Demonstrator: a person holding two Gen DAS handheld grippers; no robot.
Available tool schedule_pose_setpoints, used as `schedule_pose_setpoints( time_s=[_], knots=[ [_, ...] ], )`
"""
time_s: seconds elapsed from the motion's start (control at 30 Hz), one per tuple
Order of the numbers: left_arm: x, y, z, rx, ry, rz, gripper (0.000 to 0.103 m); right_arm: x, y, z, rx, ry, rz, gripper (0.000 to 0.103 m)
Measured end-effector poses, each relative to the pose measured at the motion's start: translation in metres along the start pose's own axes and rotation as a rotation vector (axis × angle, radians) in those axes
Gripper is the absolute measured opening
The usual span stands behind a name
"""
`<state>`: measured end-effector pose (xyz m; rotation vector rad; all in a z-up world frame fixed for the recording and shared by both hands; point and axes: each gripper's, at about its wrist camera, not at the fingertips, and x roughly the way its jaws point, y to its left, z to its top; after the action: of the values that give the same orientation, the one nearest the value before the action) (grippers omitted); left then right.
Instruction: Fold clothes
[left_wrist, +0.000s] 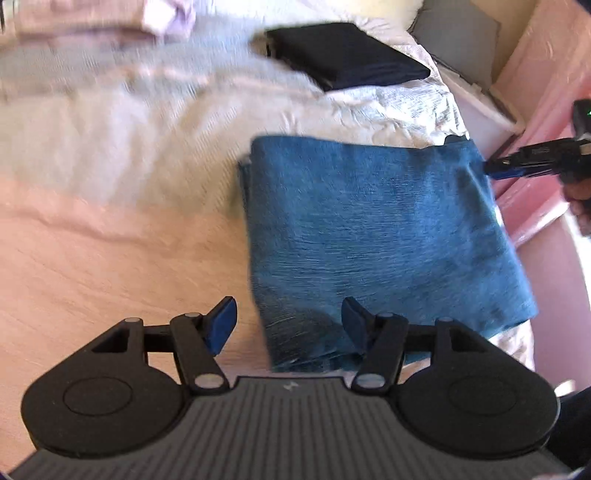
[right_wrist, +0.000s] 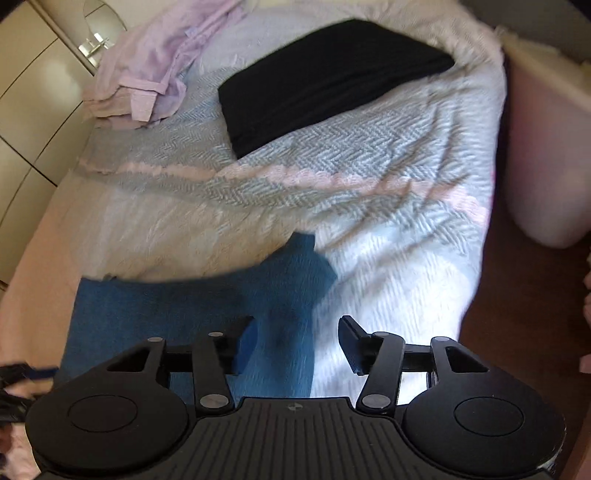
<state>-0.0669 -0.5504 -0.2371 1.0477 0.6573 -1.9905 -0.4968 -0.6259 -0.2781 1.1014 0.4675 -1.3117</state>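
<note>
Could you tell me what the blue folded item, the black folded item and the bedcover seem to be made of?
Blue folded cloth: soft, plush fabric, perhaps chenille or velour, going by its streaky nap and matte sheen.
Black folded garment: smooth, matte fabric with no visible texture; the fibre is unclear.
Bedcover: woven textile with a raised herringbone pattern, probably cotton.

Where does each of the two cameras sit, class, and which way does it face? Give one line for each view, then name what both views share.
Left wrist: rides on the left claw, looking down along its open fingers at the folded blue cloth on the bed; the right claw and part of a hand show at the right edge.
Right wrist: rides on the right claw, open, facing up the bed over the blue cloth.
Shared: the blue cloth, the folded black garment, the lilac clothes and the bed.
</note>
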Motion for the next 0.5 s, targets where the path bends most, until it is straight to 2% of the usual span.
schedule_pose_setpoints(
  time_s=[0.1, 0.23, 0.33, 0.43, 0.5],
  knots=[
    [-0.014, -0.021, -0.016, 0.128, -0.059, 0.098, 0.059, -0.03, 0.031, -0.036, -0.161, -0.016, 0.004, 0.053],
    [-0.022, -0.059, -0.053, 0.308, -0.144, 0.235, 0.062, -0.059, 0.087, -0.099, -0.542, -0.025, 0.092, 0.053],
    [-0.016, -0.089, -0.079, 0.425, -0.183, 0.315, 0.066, -0.059, 0.123, -0.151, -0.894, -0.007, 0.076, 0.053],
    [-0.006, -0.114, -0.1, 0.531, -0.214, 0.38, 0.069, -0.037, 0.141, -0.195, -1.192, 0.034, -0.006, 0.053],
    [0.003, -0.128, -0.112, 0.605, -0.24, 0.428, 0.076, -0.024, 0.146, -0.219, -1.361, -0.002, -0.067, 0.054]
  ],
)
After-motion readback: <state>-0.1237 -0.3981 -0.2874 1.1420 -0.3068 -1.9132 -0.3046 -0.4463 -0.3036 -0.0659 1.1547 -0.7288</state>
